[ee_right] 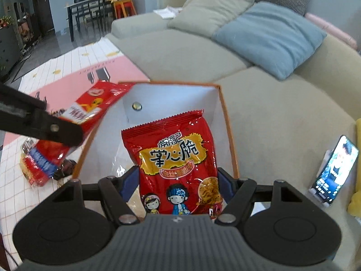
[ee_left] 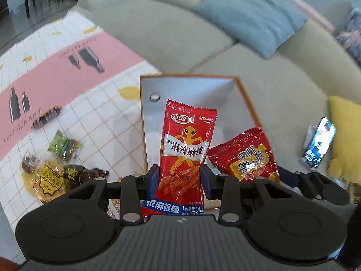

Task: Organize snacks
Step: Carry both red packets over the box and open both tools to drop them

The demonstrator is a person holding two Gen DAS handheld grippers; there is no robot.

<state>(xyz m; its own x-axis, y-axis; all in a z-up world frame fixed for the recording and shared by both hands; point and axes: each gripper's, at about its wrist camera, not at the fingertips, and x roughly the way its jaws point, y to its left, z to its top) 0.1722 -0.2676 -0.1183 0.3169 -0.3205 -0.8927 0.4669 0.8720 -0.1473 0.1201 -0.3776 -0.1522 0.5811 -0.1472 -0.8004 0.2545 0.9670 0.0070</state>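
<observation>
My left gripper [ee_left: 180,176] is shut on a tall red spicy-strip packet [ee_left: 187,144], held upright over the near edge of an open orange-rimmed box with a white inside [ee_left: 187,85]. My right gripper [ee_right: 176,180] is shut on a red crispy-noodle bag [ee_right: 171,155], held above the same box [ee_right: 171,97]. That bag also shows in the left wrist view [ee_left: 246,155], to the right of the packet. The left gripper and its packet [ee_right: 90,110] show at the left in the right wrist view, by the box's left wall.
Several small wrapped snacks [ee_left: 54,167] lie on the pink-and-white checked tablecloth [ee_left: 67,79] left of the box. A grey sofa with a blue cushion [ee_left: 250,15] is behind. A phone on a stand [ee_right: 334,171] and a yellow cushion [ee_left: 345,135] are at the right.
</observation>
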